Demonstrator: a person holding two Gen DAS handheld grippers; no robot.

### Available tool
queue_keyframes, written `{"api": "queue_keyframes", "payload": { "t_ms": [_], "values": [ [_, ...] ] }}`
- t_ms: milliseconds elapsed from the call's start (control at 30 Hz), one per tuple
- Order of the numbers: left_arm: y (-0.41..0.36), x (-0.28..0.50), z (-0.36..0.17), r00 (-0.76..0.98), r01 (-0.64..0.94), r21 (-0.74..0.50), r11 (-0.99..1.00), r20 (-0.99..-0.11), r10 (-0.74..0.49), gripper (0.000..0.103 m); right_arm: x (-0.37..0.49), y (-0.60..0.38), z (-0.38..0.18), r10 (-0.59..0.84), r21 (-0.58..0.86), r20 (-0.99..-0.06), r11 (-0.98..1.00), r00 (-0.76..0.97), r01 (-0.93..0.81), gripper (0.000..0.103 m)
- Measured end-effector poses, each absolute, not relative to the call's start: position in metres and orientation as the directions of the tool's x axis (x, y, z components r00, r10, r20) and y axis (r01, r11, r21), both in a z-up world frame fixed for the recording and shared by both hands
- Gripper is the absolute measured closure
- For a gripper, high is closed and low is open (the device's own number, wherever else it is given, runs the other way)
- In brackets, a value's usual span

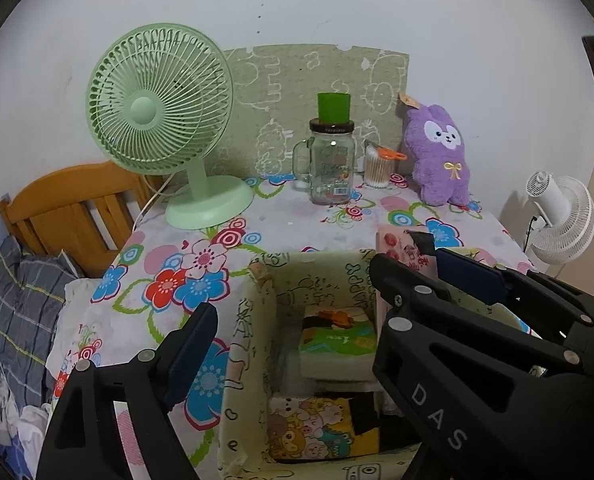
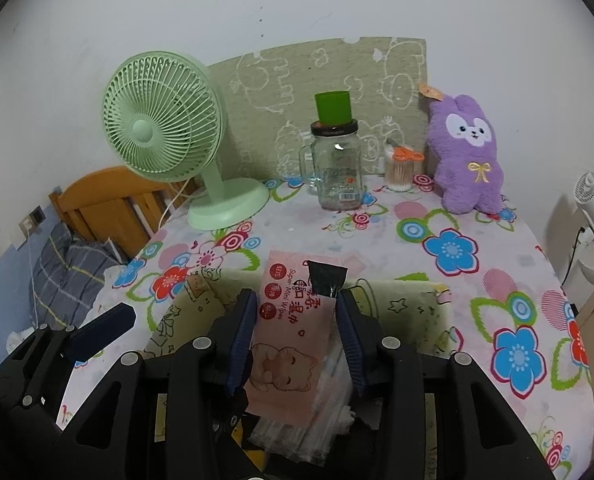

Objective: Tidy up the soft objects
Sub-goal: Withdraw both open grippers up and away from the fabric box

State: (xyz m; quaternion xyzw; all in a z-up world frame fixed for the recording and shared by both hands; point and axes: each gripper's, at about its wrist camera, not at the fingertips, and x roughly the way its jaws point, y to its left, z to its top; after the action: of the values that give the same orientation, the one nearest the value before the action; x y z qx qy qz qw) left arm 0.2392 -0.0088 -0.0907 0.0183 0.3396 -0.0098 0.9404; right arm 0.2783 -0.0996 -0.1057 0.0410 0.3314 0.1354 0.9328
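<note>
A table under a flowered cloth [image 2: 449, 248] stands against a pale wall, and I use the cream printed fabric storage box [image 1: 257, 320] at its near edge as my landmark. My right gripper [image 2: 295, 332] is clamped on a pink soft pack of wet wipes [image 2: 293, 328], held above the box's opening with the pack's far end poking beyond the box's back rim. My left gripper [image 1: 293, 312] hovers over the same box with its jaws spread wide, holding nothing. Inside the box I already see a green-and-white tissue pack [image 1: 337, 344] and a cartoon-print pack [image 1: 313, 428] nearer me, so I judge the sorting partly done. The purple plush rabbit [image 2: 467, 156] sits well beyond the box, to the right by the wall, probably still to be tidied. Beyond the box to the left stands a mint-green desk fan [image 2: 169, 136]; a glass mason-jar mug [image 2: 337, 168] sits straight behind.
</note>
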Motion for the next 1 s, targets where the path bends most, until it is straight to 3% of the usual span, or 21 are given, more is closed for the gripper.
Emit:
{"api": "queue_keyframes", "payload": {
  "t_ms": [67,133,167,1000],
  "values": [
    [-0.008,0.239,-0.091,0.768,0.032,0.024,0.999,-0.640,-0.009,0.016,0.278,-0.097,-0.106,0.274,0.157,-0.611,0.962,0.743,-0.225,0.055],
    [-0.008,0.237,-0.091,0.772,0.034,0.024,0.999,-0.636,-0.011,0.015,0.276,-0.095,-0.105,0.258,0.137,-0.617,0.965,0.743,-0.222,0.028],
    [-0.007,0.236,-0.090,0.774,0.037,0.023,0.999,-0.633,-0.014,0.014,0.274,-0.095,-0.104,0.255,0.133,-0.609,0.966,0.751,-0.221,0.025],
    [-0.027,0.182,-0.058,0.832,0.060,0.034,0.998,-0.553,-0.031,0.004,0.207,-0.122,-0.066,0.193,0.114,-0.537,0.981,0.821,-0.156,0.014]
  ]
}}
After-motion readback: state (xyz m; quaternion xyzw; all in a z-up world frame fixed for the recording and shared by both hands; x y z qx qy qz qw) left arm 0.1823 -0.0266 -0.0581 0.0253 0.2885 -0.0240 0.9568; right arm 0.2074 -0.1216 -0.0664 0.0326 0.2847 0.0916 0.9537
